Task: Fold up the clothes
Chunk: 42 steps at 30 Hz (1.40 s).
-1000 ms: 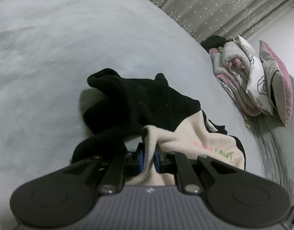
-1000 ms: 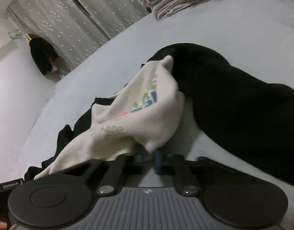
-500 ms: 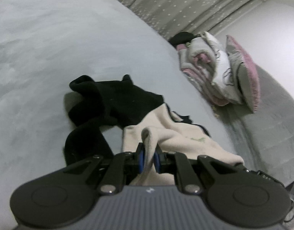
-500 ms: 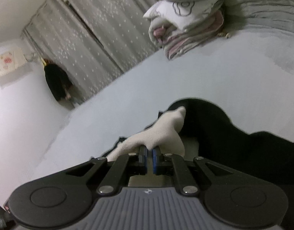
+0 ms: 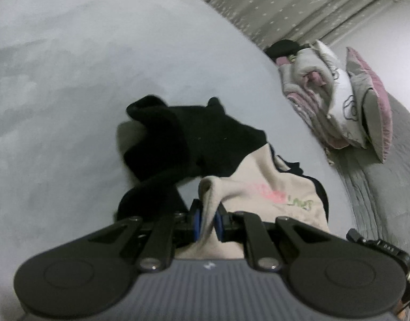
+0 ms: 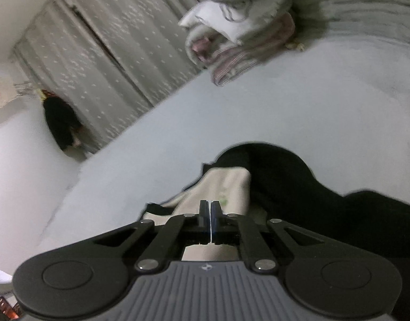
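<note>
Right now my left hand-held gripper (image 5: 207,220) is clamped on a fold of the cream top (image 5: 274,187), which lies on the near part of the grey bed (image 5: 71,80) with a black garment (image 5: 188,133) bunched just beyond it. Pink and green print on the cream cloth is too smeared to read. My right hand-held gripper (image 6: 210,214) is pinched nearly shut on the same cream top's thin edge.

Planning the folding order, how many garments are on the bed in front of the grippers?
2: a cream printed top pinched in both grippers, and a black garment crumpled on the bed just beyond it. More may lie hidden underneath.
</note>
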Each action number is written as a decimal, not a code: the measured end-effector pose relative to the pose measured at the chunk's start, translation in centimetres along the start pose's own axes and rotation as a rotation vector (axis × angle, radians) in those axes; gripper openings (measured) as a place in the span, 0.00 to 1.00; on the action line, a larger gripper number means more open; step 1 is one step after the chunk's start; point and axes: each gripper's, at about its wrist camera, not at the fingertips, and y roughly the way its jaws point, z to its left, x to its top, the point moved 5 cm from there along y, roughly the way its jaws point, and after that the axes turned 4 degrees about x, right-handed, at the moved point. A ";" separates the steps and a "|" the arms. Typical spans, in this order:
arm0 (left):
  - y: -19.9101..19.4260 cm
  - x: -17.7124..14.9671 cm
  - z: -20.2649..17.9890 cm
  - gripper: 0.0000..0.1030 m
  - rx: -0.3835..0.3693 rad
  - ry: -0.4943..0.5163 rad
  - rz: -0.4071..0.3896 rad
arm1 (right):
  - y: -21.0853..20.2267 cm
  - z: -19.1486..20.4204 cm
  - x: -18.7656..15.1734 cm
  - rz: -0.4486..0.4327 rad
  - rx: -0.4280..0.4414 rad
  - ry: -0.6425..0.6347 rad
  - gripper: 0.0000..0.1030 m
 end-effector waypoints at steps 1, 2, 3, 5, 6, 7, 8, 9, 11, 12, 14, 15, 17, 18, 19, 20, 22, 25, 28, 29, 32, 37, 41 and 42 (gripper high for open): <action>0.1 0.0 0.1 0.11 0.000 -0.001 0.003 | 0.1 -0.3 -0.1 0.012 -0.006 0.001 0.11; 0.1 0.0 0.2 0.11 0.003 0.001 0.005 | 0.2 -0.6 -0.3 0.025 -0.012 0.003 0.14; 0.0 0.0 0.3 0.11 0.006 0.006 0.007 | 0.2 -0.8 -0.4 0.036 -0.019 -0.002 0.21; -0.2 -0.1 0.5 0.17 0.010 0.018 0.015 | 0.0 -1.1 -0.8 0.058 -0.040 -0.032 0.33; -0.3 -0.1 0.6 0.20 0.011 0.022 0.023 | -0.1 -1.3 -1.1 0.073 -0.051 -0.052 0.35; -0.4 -0.2 0.8 0.27 0.011 0.026 0.031 | -0.1 -1.4 -1.5 0.091 -0.062 -0.071 0.35; -0.4 -0.4 0.9 0.31 0.009 0.030 0.044 | -0.2 -1.5 -1.9 0.109 -0.070 -0.088 0.36; -0.5 -0.6 0.9 0.31 0.005 0.037 0.057 | -0.3 -1.6 -2.4 0.128 -0.076 -0.104 0.36; -0.5 -1.0 0.9 0.31 -0.003 0.055 0.079 | -0.3 -1.8 -3.6 0.170 -0.081 -0.130 0.37; -0.6 -1.3 0.8 0.31 -0.006 0.067 0.088 | -0.2 -2.0 -4.2 0.200 -0.080 -0.143 0.39; -0.7 -1.7 0.3 0.33 -0.010 0.098 0.106 | 0.4 -2.2 -5.9 0.286 -0.063 -0.171 0.44; -0.6 -1.9 0.1 0.33 -0.011 0.114 0.119 | 0.9 -2.3 -6.8 0.316 -0.057 -0.198 0.44; -0.5 -2.2 -0.1 0.30 0.022 0.146 0.118 | 1.2 -1.8 -7.7 0.294 -0.078 -0.295 0.32; -0.4 -2.3 -0.1 0.27 0.052 0.166 0.113 | 1.1 -1.4 -7.9 0.285 -0.089 -0.337 0.17; -0.3 -2.3 -0.1 0.14 0.082 0.178 0.109 | 0.8 -1.1 -8.1 0.280 -0.095 -0.358 0.14; -0.4 -2.4 0.0 0.08 0.099 0.174 0.109 | 0.6 -0.8 -8.3 0.275 -0.101 -0.380 0.13; -0.7 -2.4 0.2 0.07 0.112 0.155 0.115 | -0.3 -0.6 -8.3 0.263 -0.121 -0.391 0.11; -2.5 -2.7 -0.2 0.06 0.091 0.158 0.114 | -2.3 -0.9 -7.5 0.246 -0.152 -0.342 0.10; -4.6 -3.2 -0.6 0.06 0.052 0.151 0.128 | -4.6 -1.4 -6.1 0.218 -0.187 -0.284 0.10; -5.2 -3.5 -0.7 0.06 0.040 0.148 0.136 | -5.6 -1.6 -5.7 0.206 -0.197 -0.267 0.10; -7.0 -4.4 -1.1 0.06 0.002 0.140 0.161 | -8.4 -2.0 -4.6 0.162 -0.217 -0.228 0.10; -8.8 -6.6 -1.9 0.06 -0.050 0.144 0.212 | -13.3 -2.0 -4.1 0.082 -0.241 -0.219 0.10; -10.0 -8.6 -2.6 0.06 -0.066 0.174 0.240 | -16.2 -1.7 -4.4 0.042 -0.267 -0.238 0.10; -10.2 -9.1 -2.8 0.06 -0.063 0.187 0.245 | -16.7 -1.6 -4.6 0.036 -0.271 -0.242 0.10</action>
